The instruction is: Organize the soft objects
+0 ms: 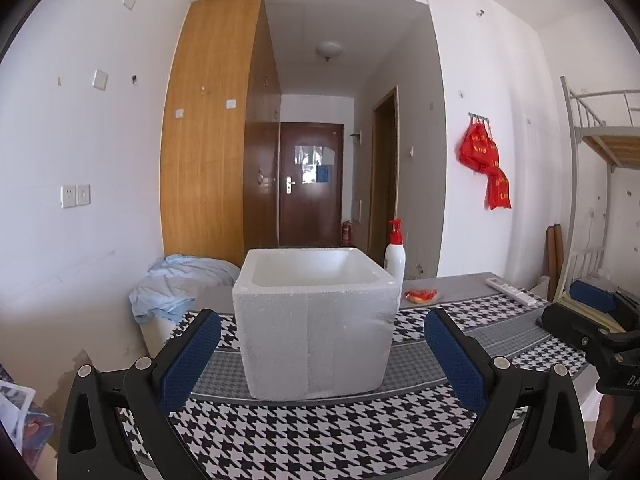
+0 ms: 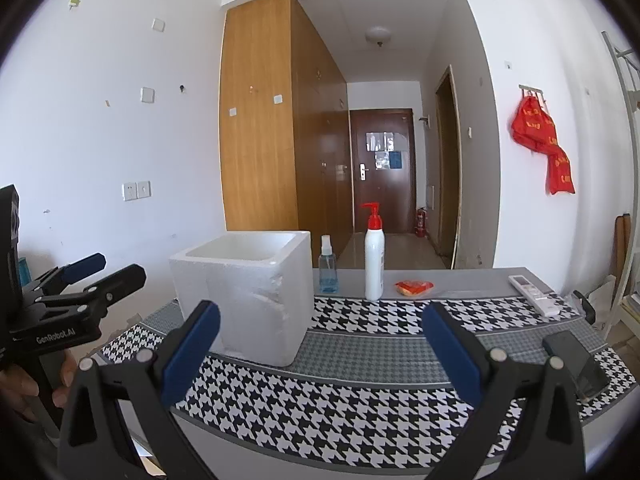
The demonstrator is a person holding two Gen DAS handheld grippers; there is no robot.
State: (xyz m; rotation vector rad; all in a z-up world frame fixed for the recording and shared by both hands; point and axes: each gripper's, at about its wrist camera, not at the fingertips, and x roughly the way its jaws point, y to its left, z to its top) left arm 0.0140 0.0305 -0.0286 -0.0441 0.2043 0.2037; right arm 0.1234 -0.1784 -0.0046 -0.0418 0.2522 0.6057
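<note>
Both grippers' jaws gape, empty, before the foam box.

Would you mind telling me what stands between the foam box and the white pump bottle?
In the right wrist view, a small blue spray bottle stands between the foam box and the pump bottle.

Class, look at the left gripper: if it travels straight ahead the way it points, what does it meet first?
Most likely the white foam box, which stands on the checked cloth squarely ahead of the open left gripper. Nothing shows between them, though the gap is hard to judge.
</note>
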